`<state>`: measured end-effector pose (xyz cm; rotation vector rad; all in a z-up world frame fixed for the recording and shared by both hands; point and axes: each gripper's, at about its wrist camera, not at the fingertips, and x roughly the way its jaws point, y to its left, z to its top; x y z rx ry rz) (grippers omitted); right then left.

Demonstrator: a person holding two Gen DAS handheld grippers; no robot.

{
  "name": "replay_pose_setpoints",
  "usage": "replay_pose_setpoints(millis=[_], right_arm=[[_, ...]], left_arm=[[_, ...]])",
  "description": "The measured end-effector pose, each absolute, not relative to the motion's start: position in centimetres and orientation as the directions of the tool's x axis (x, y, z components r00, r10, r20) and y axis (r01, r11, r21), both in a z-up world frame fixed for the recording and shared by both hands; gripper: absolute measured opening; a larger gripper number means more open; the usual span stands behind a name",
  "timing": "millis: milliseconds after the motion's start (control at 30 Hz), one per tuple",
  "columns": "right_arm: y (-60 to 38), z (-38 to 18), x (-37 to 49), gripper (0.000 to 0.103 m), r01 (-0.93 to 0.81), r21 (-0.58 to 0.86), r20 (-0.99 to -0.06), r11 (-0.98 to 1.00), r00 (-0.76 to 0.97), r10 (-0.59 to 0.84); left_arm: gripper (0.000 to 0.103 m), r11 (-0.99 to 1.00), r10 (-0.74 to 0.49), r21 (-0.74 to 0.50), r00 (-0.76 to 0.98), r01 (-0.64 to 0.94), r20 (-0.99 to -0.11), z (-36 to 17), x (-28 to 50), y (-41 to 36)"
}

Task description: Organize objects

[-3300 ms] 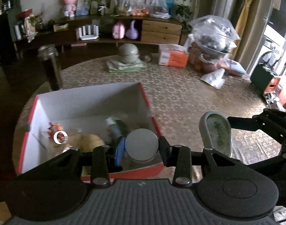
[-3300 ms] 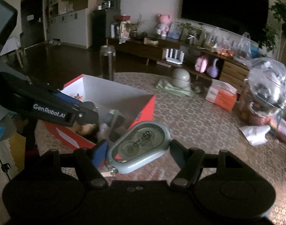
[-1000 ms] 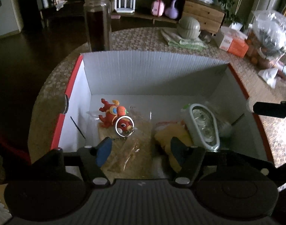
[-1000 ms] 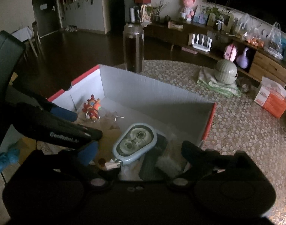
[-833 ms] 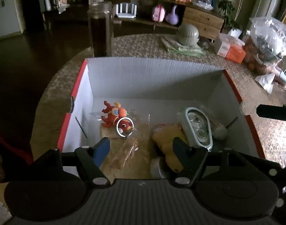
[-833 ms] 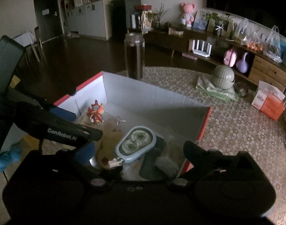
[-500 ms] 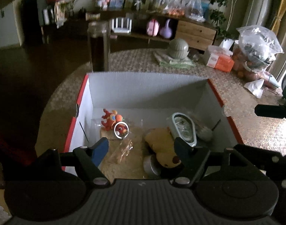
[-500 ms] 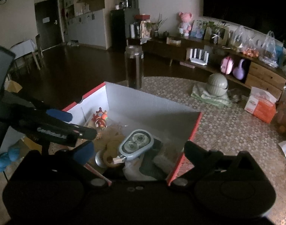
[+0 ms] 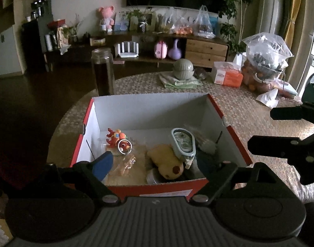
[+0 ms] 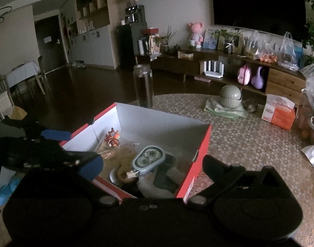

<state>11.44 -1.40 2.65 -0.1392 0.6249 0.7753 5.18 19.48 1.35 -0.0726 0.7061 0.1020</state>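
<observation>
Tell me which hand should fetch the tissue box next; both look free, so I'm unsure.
Right, probably: the right gripper is open, empty, right of the box, nearer the tissue box. The left gripper, jaws just opening wider on nothing, would cross the box.

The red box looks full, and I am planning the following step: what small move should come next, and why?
Probably lift both hand-held grippers clear of the red box and turn toward the table. The left hand-held gripper, whose jaws have just been opening, and the right hand-held gripper are both empty, and the tape dispenser lies inside.
</observation>
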Motion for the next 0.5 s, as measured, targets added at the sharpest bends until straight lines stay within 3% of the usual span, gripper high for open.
replay_pose_setpoints(millis=[133, 500], right_arm=[[-1.8, 2.8, 11.0, 0.103, -0.694, 0.118, -0.56, 0.711, 0.544, 0.624], [-3.1, 2.9, 9.0, 0.103, -0.71, 0.106, -0.527, 0.697, 0.554, 0.644]], left_arm=[[0.103, 0.99, 0.092, -0.023, 0.765, -0.138, -0.637, 1.5, 4.4, 19.0], [0.103, 0.986, 0.113, -0.029, 0.793, -0.162, -0.599, 2.1, 2.4, 18.1]])
